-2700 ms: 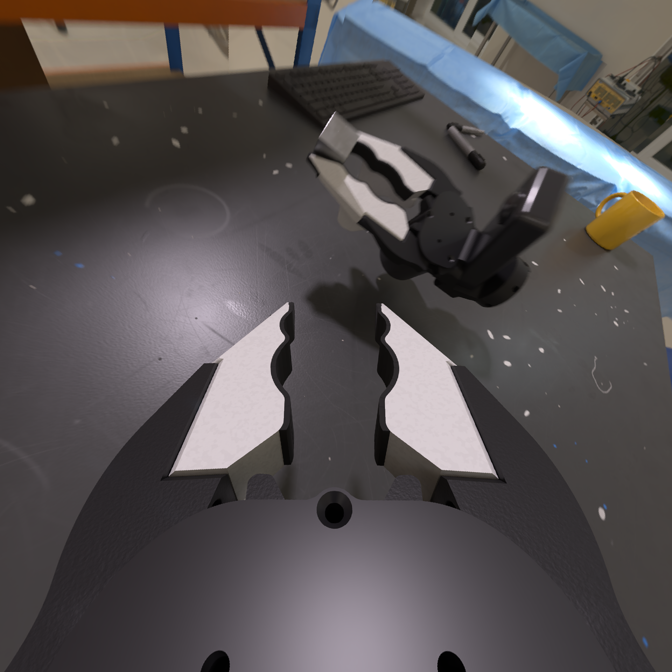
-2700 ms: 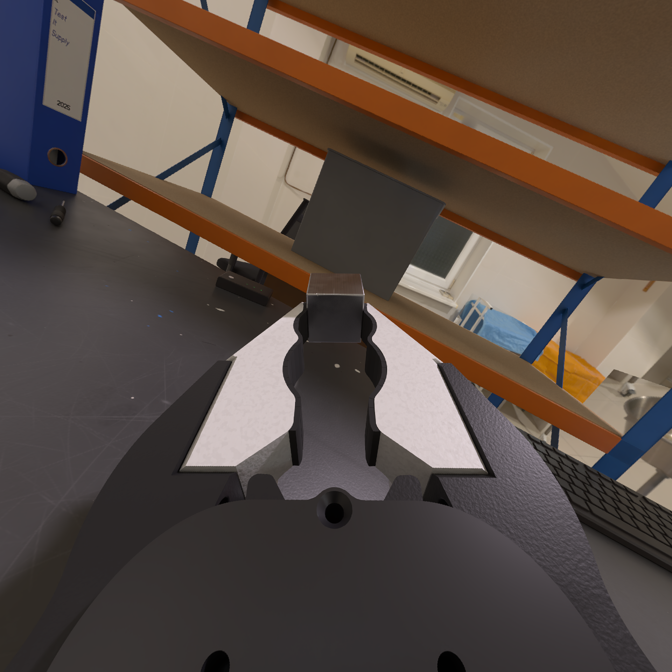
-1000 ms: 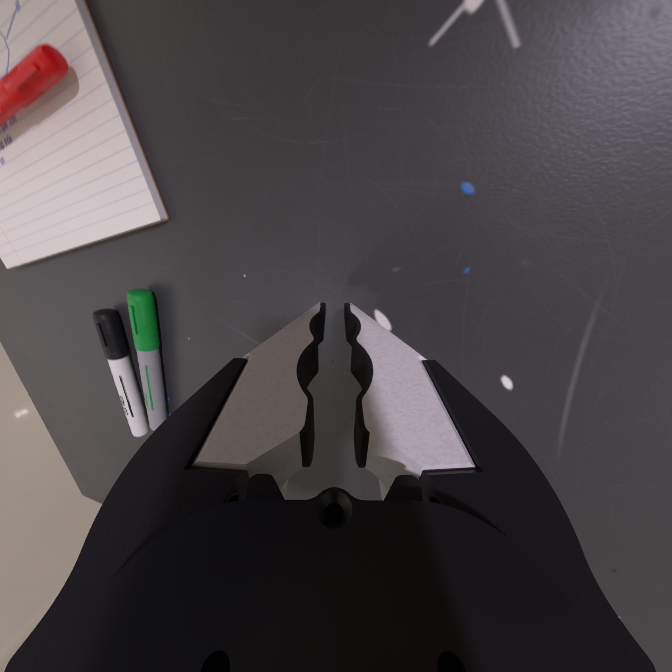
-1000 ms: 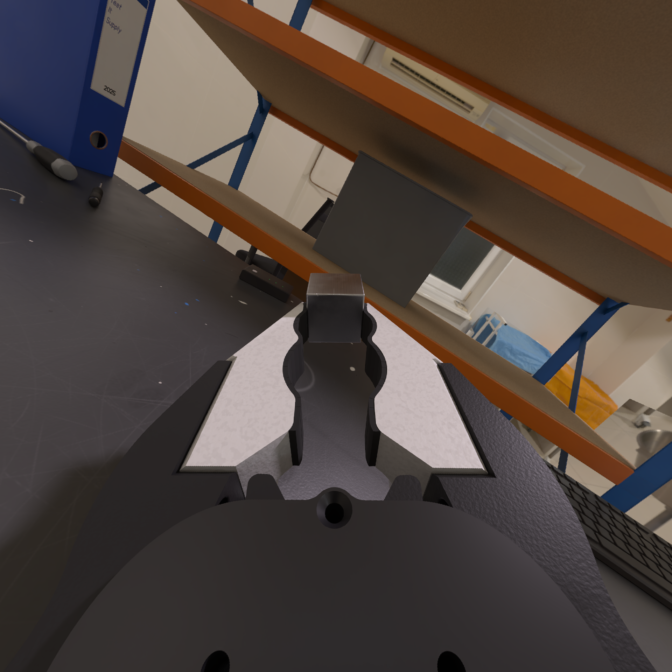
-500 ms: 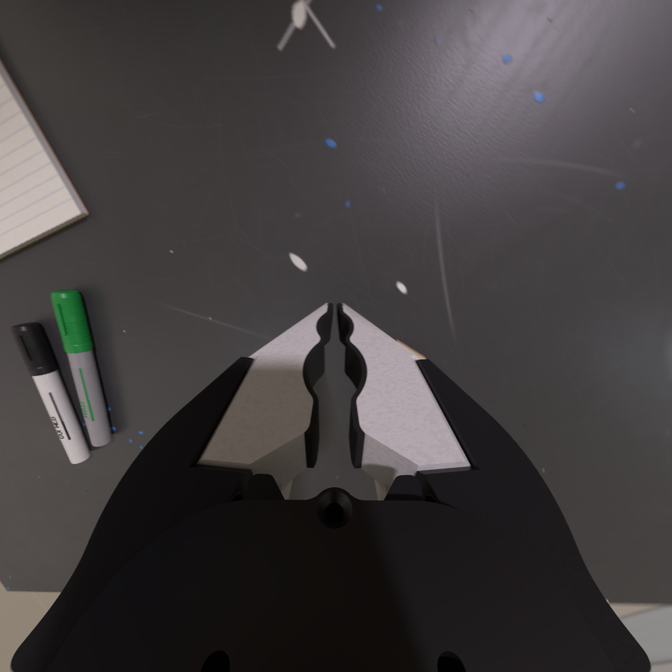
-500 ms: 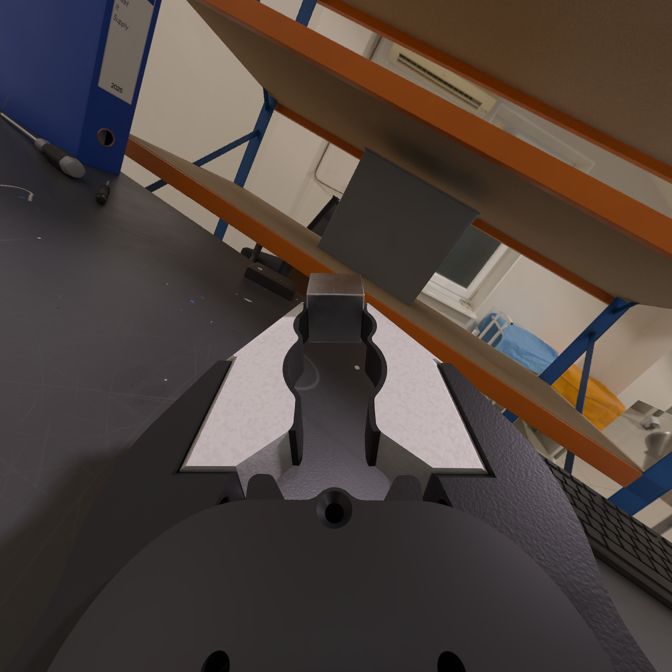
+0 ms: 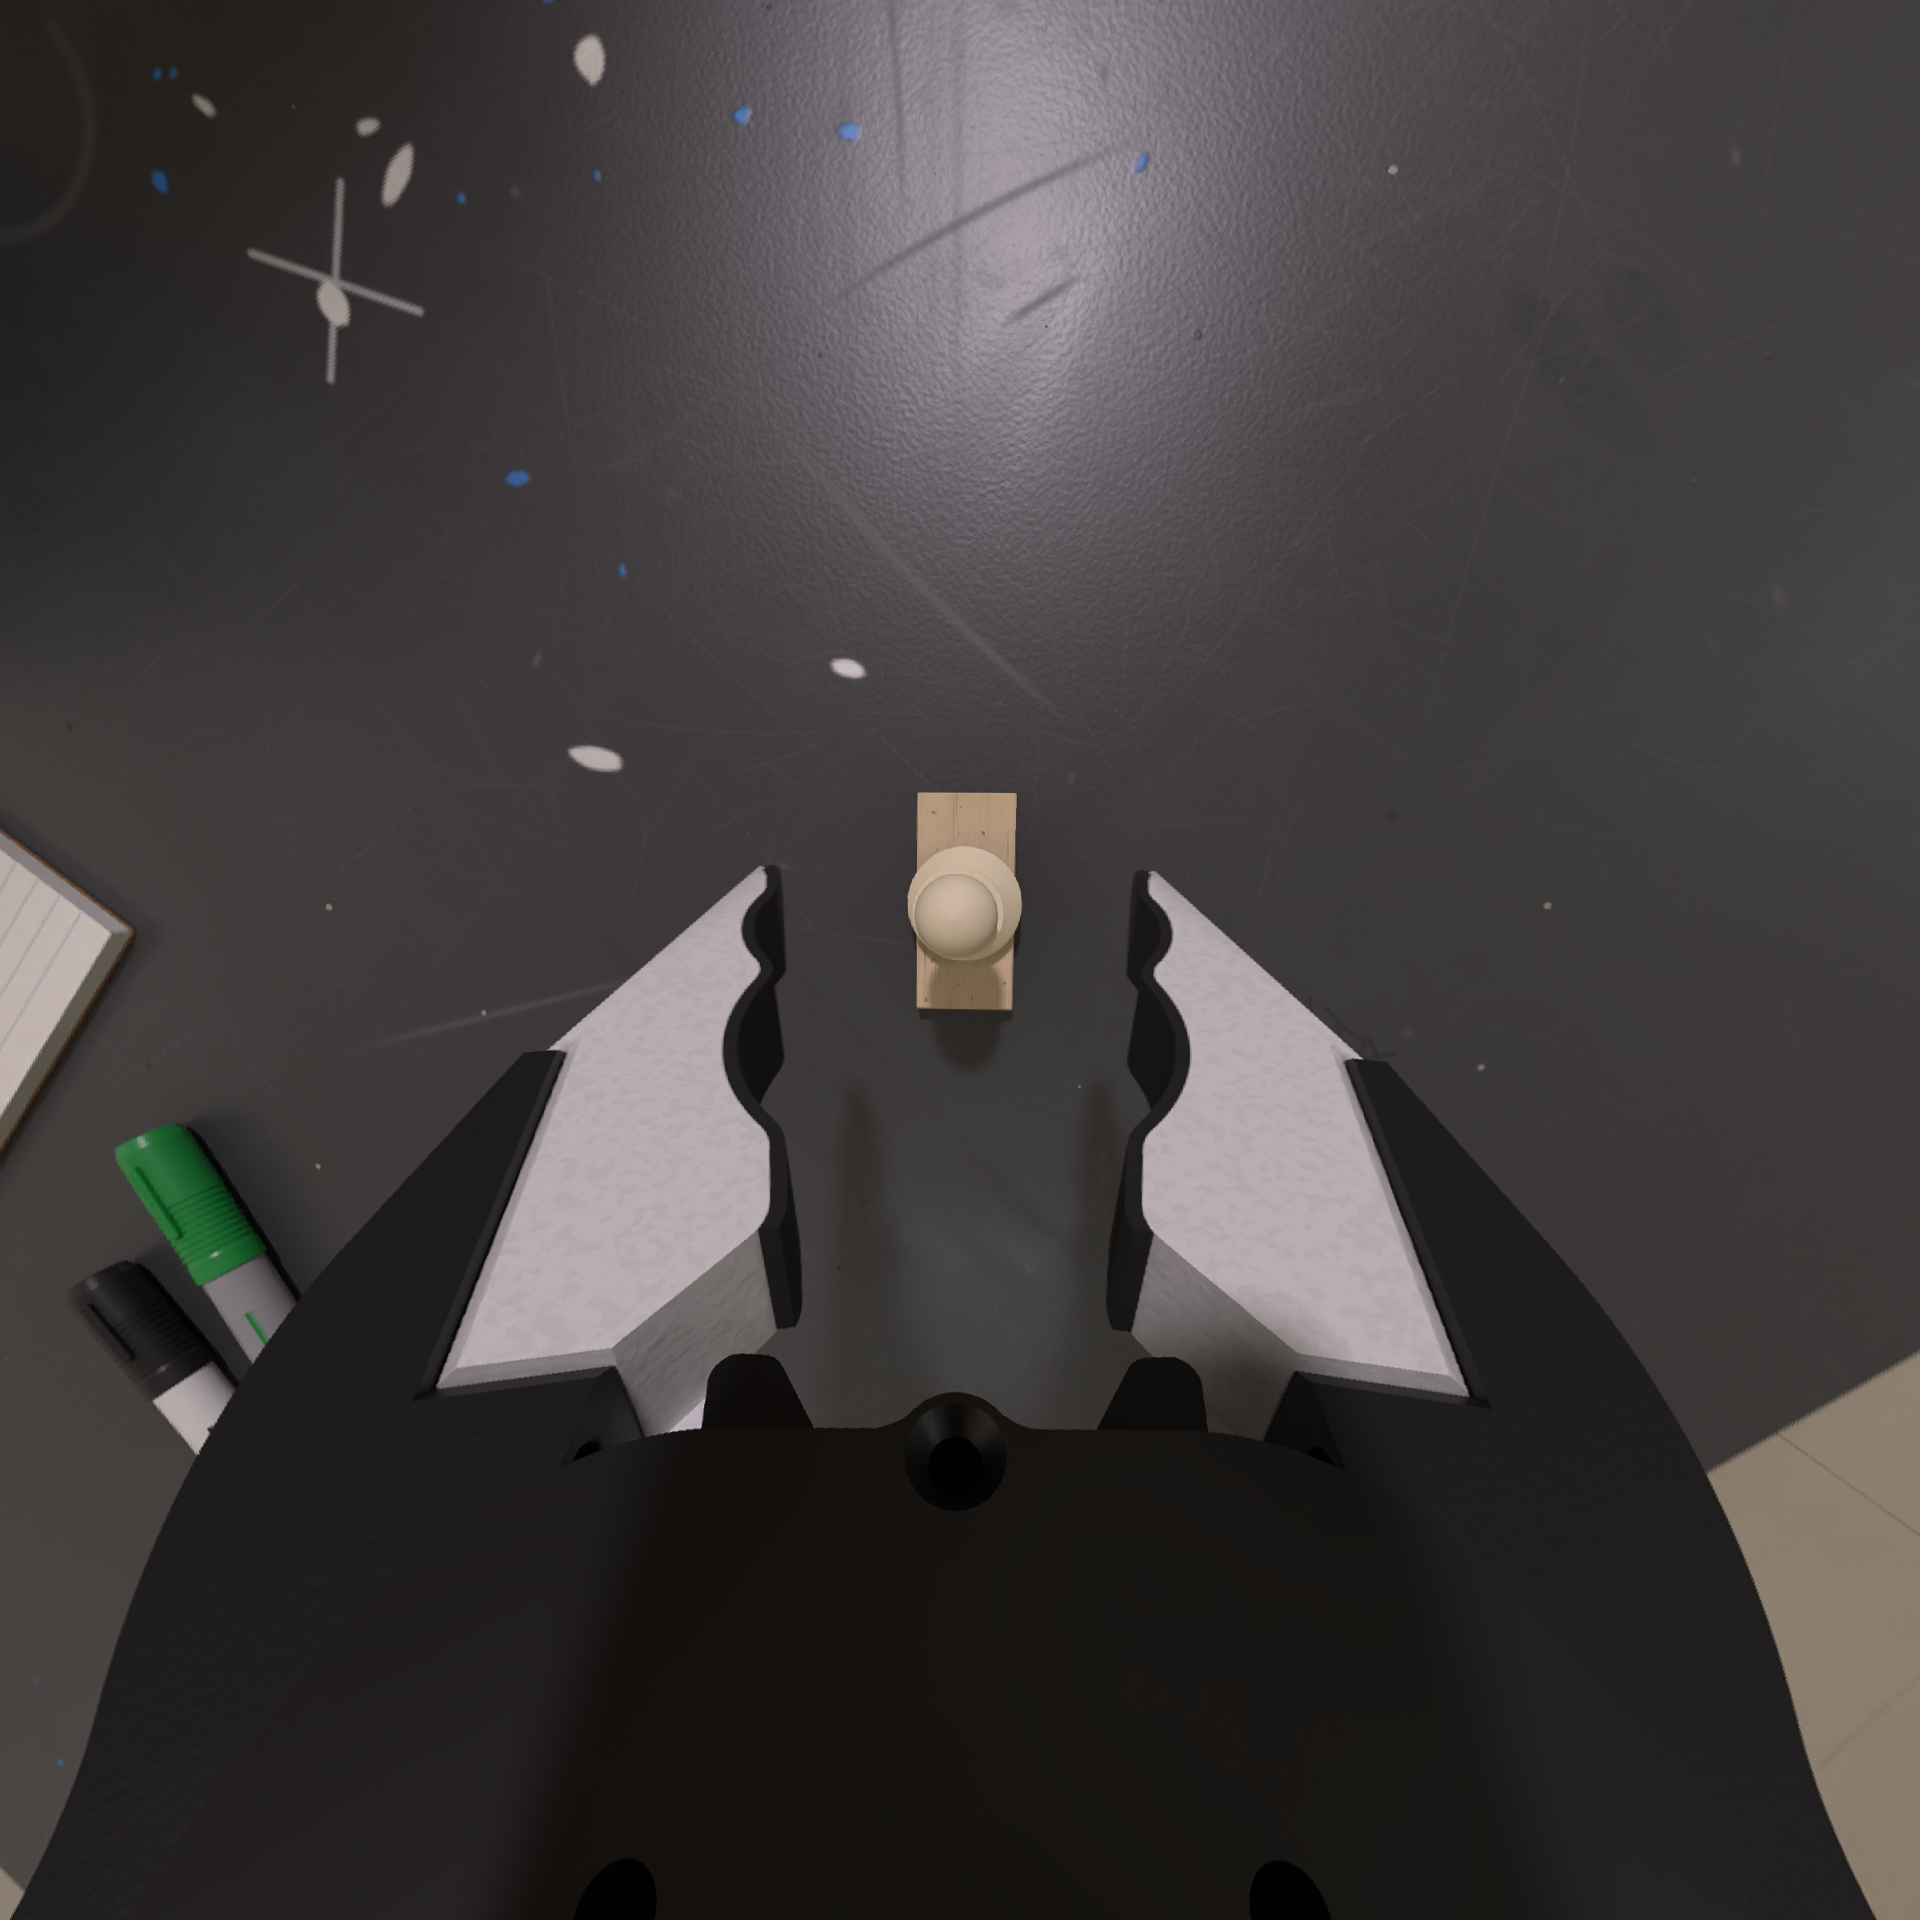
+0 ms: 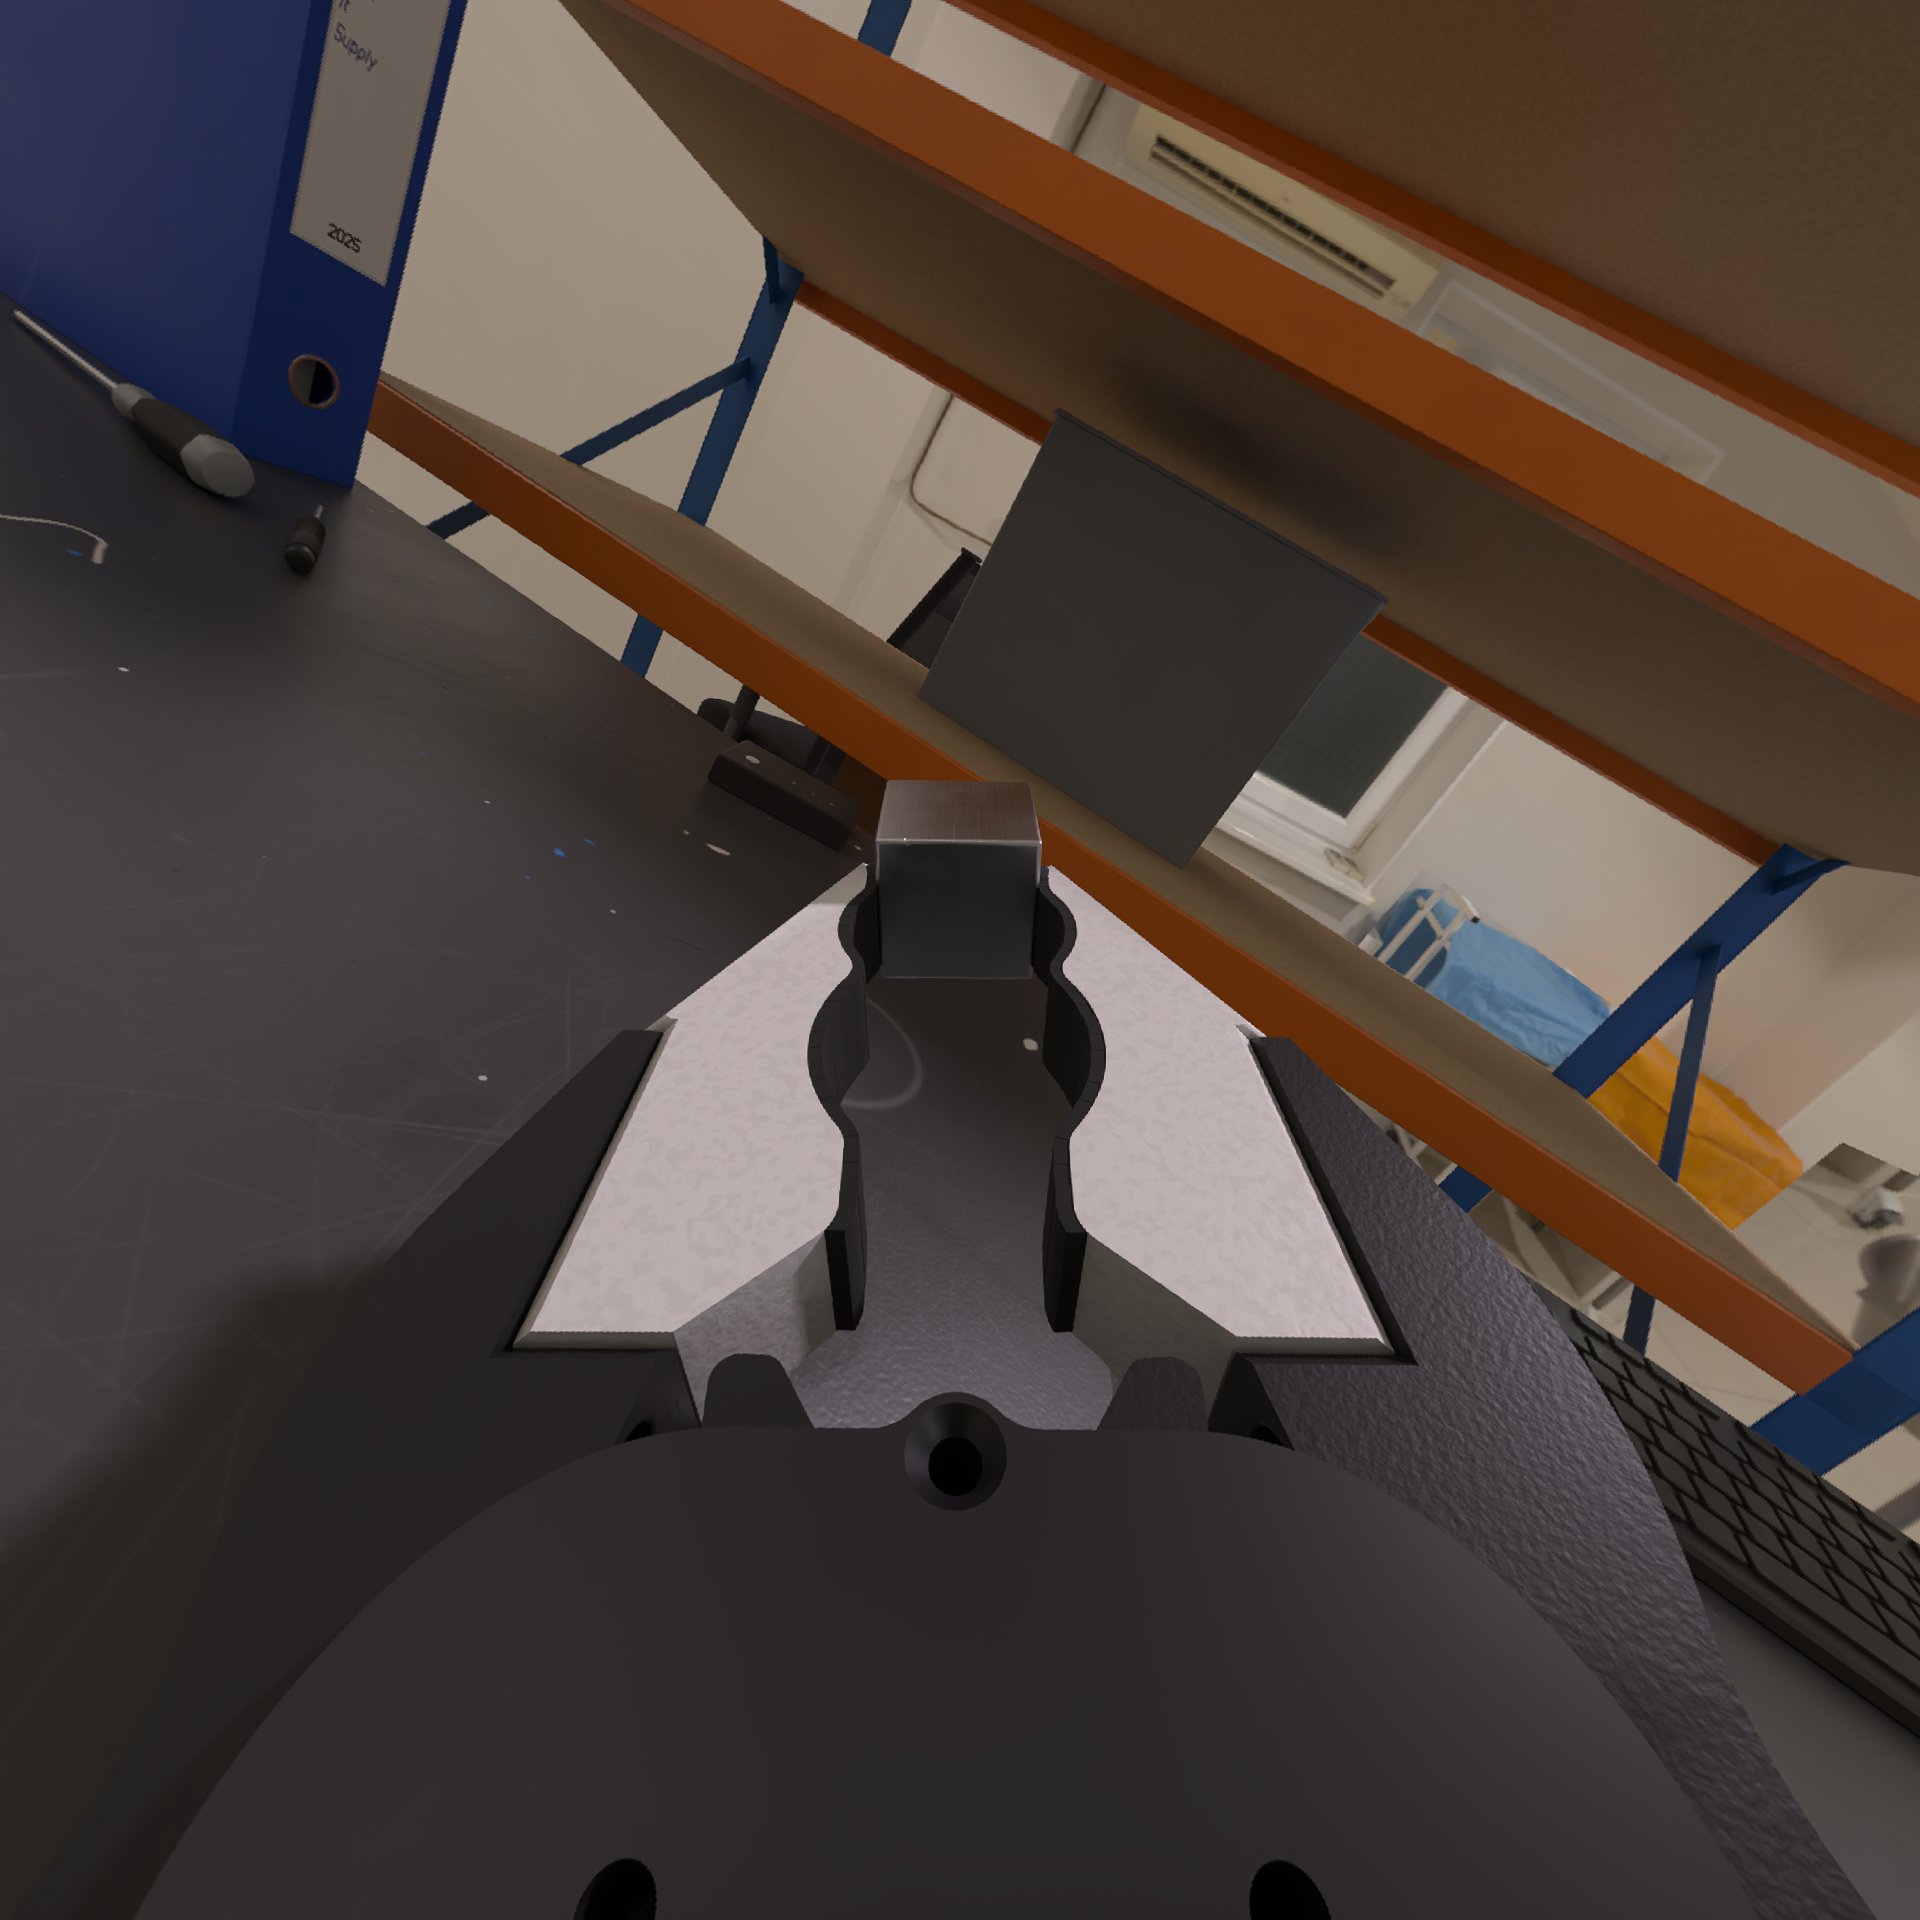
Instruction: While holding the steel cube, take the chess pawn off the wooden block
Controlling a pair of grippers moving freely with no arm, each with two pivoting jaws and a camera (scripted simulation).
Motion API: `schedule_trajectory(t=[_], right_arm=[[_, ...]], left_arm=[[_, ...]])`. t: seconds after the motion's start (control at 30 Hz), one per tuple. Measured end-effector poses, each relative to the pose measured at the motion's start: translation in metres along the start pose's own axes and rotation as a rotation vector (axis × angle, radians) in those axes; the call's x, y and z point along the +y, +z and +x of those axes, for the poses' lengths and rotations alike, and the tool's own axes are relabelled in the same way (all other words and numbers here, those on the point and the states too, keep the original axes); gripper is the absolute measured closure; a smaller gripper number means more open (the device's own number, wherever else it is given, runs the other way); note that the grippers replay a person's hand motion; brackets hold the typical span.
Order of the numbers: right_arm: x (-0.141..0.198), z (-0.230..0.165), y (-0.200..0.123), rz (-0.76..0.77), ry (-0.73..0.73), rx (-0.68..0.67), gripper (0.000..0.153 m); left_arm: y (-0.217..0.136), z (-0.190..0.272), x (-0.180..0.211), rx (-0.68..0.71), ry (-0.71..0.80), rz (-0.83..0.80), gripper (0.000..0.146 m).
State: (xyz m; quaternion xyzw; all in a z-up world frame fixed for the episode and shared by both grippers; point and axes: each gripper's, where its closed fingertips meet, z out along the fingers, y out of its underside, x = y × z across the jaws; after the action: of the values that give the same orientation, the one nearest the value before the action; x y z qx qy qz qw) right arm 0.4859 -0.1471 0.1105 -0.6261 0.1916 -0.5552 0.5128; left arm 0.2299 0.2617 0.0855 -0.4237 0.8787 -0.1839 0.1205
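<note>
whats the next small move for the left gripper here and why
Probably lower the left gripper straight down: its jaws are open and the chess pawn on the wooden block sits centred between the fingertips, below them. The right gripper just holds the steel cube.

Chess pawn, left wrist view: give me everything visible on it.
The chess pawn is cream-coloured with a smooth matt finish, seen from straight above: a round head over a wider collar ring, its base hidden beneath. It stands upright on the pale wooden block, about midway along the block's length, and the block lies flat on the dark table. Nothing else touches it. The left tongs hang above it, open, fingertips either side with clear gaps.
</note>
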Motion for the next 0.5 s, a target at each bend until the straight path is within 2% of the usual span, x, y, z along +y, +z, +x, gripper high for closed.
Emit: schedule_trajectory(t=[0.17, 0.3, 0.37, 0.5], right_arm=[[0.0, 0.001, -0.001, 0.0, 0.004, 0.004, 0.124], [0.0, 0.001, -0.001, 0.0, 0.007, 0.005, 0.124], [0.0, 0.001, -0.001, 0.0, 0.007, 0.003, 0.124], [0.0, 0.001, -0.001, 0.0, 0.007, 0.002, 0.124]], left_arm=[[0.013, -0.003, 0.008, -0.036, 0.015, -0.047, 0.1], [0.023, -0.004, 0.024, -0.042, -0.021, -0.17, 0.107], [0.024, -0.005, 0.026, -0.05, 0.024, -0.196, 0.127], [0.007, -0.011, 0.012, -0.111, 0.044, -0.102, 0.127]])
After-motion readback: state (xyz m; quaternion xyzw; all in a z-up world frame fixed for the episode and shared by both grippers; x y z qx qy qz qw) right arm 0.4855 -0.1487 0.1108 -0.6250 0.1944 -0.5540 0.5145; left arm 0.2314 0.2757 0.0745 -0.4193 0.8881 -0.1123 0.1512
